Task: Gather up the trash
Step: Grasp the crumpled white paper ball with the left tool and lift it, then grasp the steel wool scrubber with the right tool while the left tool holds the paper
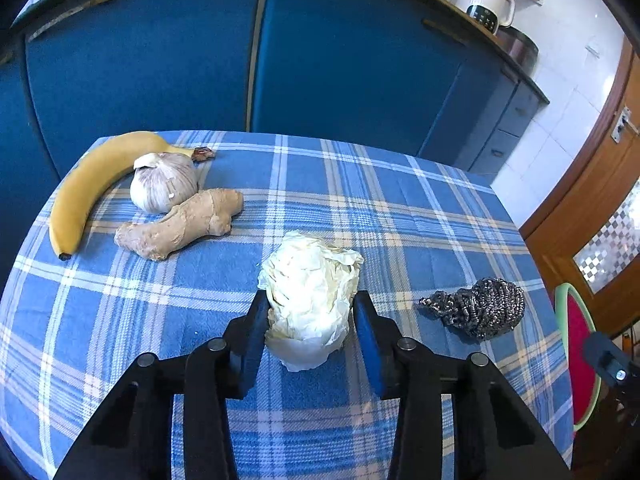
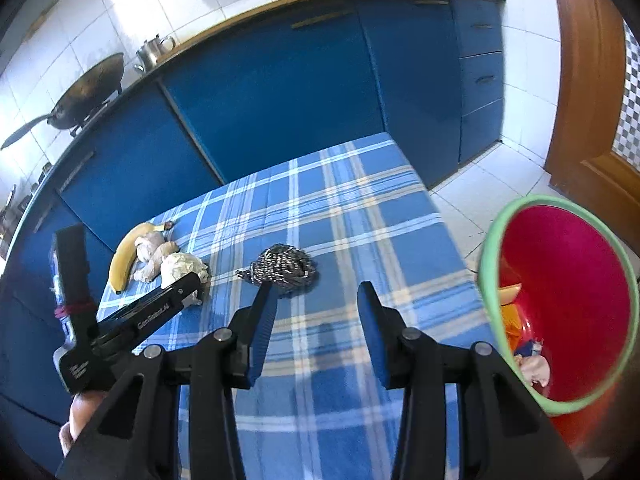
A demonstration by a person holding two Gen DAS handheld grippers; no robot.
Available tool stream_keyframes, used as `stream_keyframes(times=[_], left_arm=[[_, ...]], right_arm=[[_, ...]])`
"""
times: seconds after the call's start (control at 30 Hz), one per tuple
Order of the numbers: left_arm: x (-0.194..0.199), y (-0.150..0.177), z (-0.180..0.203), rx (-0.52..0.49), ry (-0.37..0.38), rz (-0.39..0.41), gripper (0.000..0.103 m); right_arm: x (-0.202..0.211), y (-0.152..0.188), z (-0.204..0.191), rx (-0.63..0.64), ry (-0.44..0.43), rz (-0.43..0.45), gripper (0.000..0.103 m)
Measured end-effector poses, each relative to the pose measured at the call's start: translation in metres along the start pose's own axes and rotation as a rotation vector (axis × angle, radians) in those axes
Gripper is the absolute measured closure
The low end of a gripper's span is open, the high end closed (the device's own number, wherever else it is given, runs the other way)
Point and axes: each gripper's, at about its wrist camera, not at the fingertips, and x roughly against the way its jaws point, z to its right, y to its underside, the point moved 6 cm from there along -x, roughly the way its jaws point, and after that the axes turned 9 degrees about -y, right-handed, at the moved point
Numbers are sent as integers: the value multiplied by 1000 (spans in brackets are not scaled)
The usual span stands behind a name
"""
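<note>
my left gripper (image 1: 310, 312) has its jaws clenched on the crumpled paper wad (image 1: 310, 296), which sits on the checked cloth of the bench (image 1: 400, 220), near the middle. beyond it to the left lie a banana (image 1: 86, 188), a garlic bulb (image 1: 162, 184) and a ginger root (image 1: 180, 224), bunched together. my right gripper (image 2: 316, 320) is released, nothing between its jaws, just short of the steel scourer (image 2: 282, 266). the red bin (image 2: 568, 280) with a green rim stands off the bench's right edge with scraps inside.
</note>
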Motion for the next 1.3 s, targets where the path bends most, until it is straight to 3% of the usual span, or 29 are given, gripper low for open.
stream_keyframes(times=[0.57,1.17,1.3], left_arm=[[1,3,-14,43,3,0,62],[1,4,-15,44,1,0,62],[1,4,-13,35,-3,1,62]], right_arm=[[-72,2,-29,72,21,-61,55],[-101,-8,-21,40,43,-61,54],[-100,-9,-22,50,35,-52,64]])
